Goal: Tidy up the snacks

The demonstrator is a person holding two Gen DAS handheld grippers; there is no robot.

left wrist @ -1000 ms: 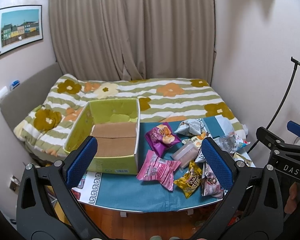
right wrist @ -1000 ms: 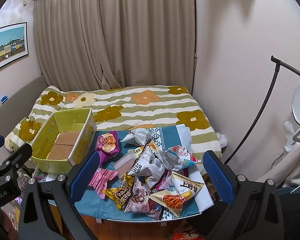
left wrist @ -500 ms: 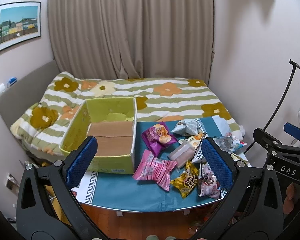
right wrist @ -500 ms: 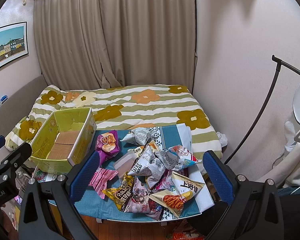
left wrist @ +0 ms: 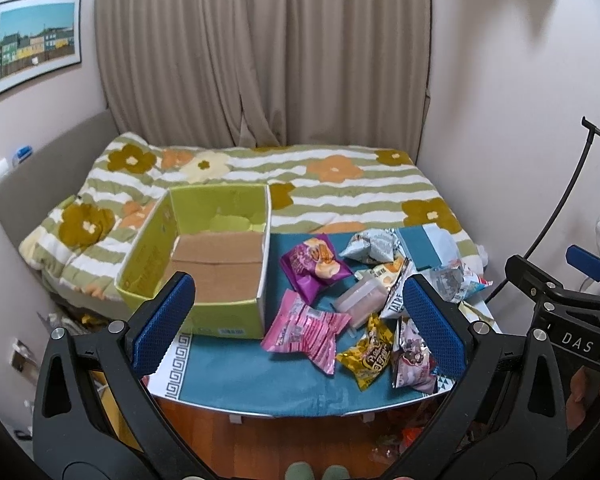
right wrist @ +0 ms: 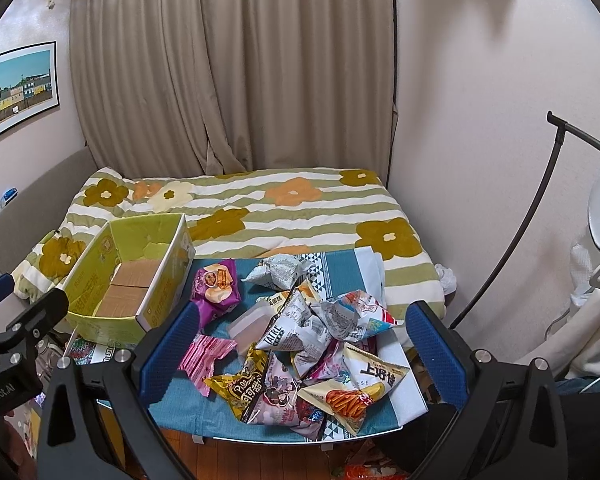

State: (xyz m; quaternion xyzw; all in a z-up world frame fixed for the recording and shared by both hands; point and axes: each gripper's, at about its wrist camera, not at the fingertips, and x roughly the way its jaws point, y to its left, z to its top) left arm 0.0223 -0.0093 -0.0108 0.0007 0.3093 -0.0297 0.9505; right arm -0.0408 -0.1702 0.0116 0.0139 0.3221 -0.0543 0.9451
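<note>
Several snack packets lie in a heap on a blue-covered table: a pink packet, a purple packet, a yellow packet and a clear plastic tub. An open green cardboard box stands empty at the table's left. My left gripper is open and empty, held above the table's front. My right gripper is open and empty above the heap. The box is at the left in the right wrist view.
A bed with a flowered striped quilt lies behind the table. Curtains hang at the back. A black curved stand rises at the right. The wooden floor and some litter show below the table's front edge.
The left gripper's view has shifted slightly, so the box and packets sit a little lower and to the left. The right gripper has barely moved. Both stay open.
</note>
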